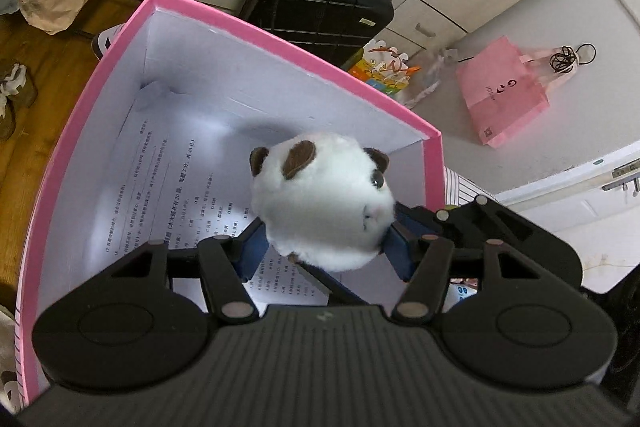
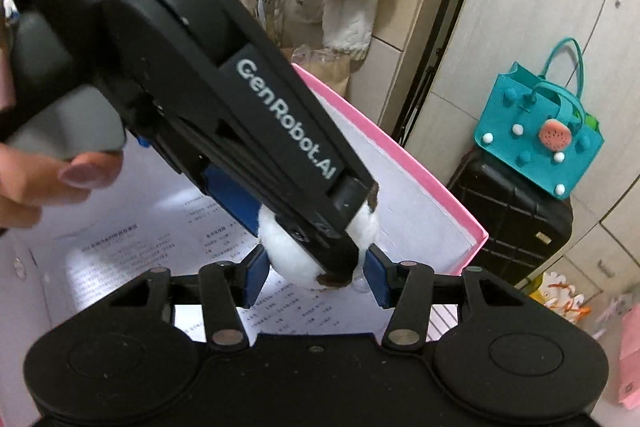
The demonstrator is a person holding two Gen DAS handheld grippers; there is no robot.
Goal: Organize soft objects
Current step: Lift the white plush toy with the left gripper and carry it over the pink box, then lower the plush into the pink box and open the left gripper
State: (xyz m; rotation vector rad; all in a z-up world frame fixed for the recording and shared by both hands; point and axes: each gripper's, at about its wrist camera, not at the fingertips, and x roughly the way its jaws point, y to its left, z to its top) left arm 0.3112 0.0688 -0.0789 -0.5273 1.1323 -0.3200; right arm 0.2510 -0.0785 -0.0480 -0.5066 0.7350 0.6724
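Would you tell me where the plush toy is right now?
The plush toy sits mid-frame in both wrist views, clamped between the left hand-held gripper and right hand-held gripper, over the open pink box.

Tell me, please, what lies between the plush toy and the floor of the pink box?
In the left wrist view, the plush toy, held in both grippers, hangs over a printed paper sheet lining the bottom of the pink box; nothing else shows beneath it.

Fluffy white plush toy point(image 1: 320, 211) looking soft; pink box point(image 1: 280, 39) showing matt cardboard, printed paper point(image 1: 160, 187) lining it; grippers' matt black plastic.
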